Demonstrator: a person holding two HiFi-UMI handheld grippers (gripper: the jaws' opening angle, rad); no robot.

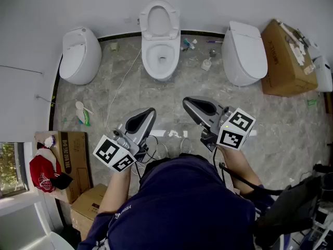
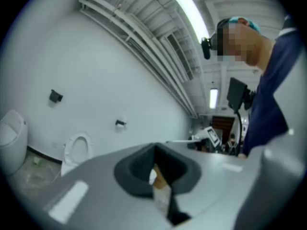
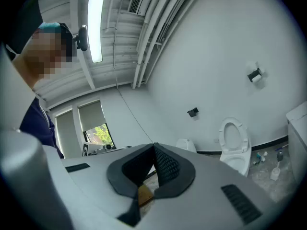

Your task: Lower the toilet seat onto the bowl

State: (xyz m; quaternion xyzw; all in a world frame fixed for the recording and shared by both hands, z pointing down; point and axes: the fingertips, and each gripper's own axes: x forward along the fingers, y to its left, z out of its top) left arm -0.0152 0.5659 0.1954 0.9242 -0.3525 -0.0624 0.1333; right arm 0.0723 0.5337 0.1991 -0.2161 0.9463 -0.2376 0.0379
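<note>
With my left claw (image 1: 149, 112) and right claw (image 1: 188, 102) both pinched shut and empty, well short of the toilet seat (image 1: 159, 19) upright at the far wall, I should reach in, hook its top rim and ease it gently onto the bowl (image 1: 160, 60).

White wall (image 1: 218, 4); grey marbled floor (image 1: 156, 100); cardboard box (image 1: 283, 61) at far right; window (image 3: 98, 133), greenery outside; ceiling strip light (image 3: 96, 23) lit.

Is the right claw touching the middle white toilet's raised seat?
Apart. Head view: the right claw sits near the person, grey floor separating it from the raised white seat.
</note>
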